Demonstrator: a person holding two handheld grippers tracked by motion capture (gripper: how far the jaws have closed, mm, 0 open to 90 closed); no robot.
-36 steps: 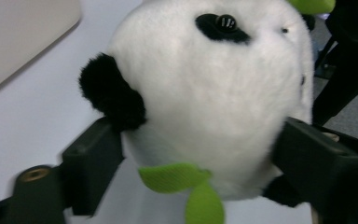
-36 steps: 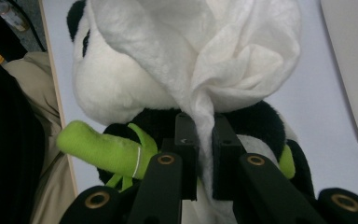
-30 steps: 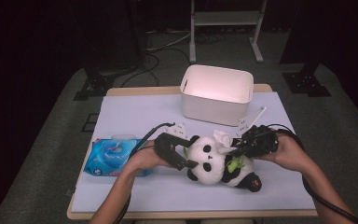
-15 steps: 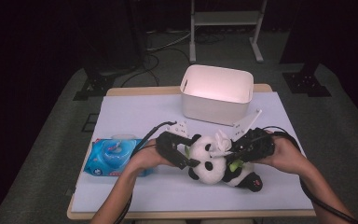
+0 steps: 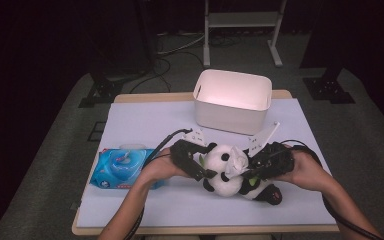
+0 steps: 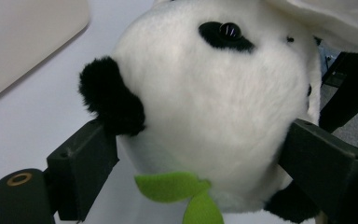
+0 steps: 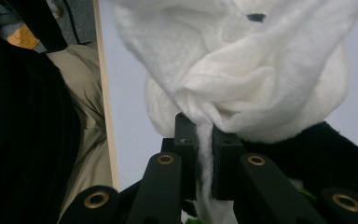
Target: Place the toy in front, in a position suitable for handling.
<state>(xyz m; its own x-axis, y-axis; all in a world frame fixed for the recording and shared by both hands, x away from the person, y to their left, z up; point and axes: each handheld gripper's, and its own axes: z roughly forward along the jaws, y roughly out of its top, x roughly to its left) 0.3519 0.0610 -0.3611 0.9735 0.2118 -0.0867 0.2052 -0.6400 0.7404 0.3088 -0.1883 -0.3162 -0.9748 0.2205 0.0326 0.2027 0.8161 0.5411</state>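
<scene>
A black-and-white panda plush (image 5: 225, 172) with a green leaf at its neck lies on the white mat. My left gripper (image 5: 204, 167) comes from the left, its jaws wide around the panda's head (image 6: 214, 102). The jaws have just been opening a little, and both pads still touch the fur. My right gripper (image 5: 248, 167) comes from the right, shut on a crumpled white wipe (image 5: 240, 159) that rests against the panda's face. In the right gripper view, the wipe (image 7: 242, 84) bunches out of my right gripper (image 7: 204, 135), with the black fur (image 7: 340, 154) just beyond.
A white bin (image 5: 232, 107) stands behind the panda at the back of the mat. A blue pack of wipes (image 5: 122, 167) lies to the left, beside the left forearm. Cables trail from both grippers. The table's front edge (image 5: 205, 230) is close.
The right gripper with the wipe has shifted slightly left and down across the panda's face. The left hand and the panda have hardly moved.
</scene>
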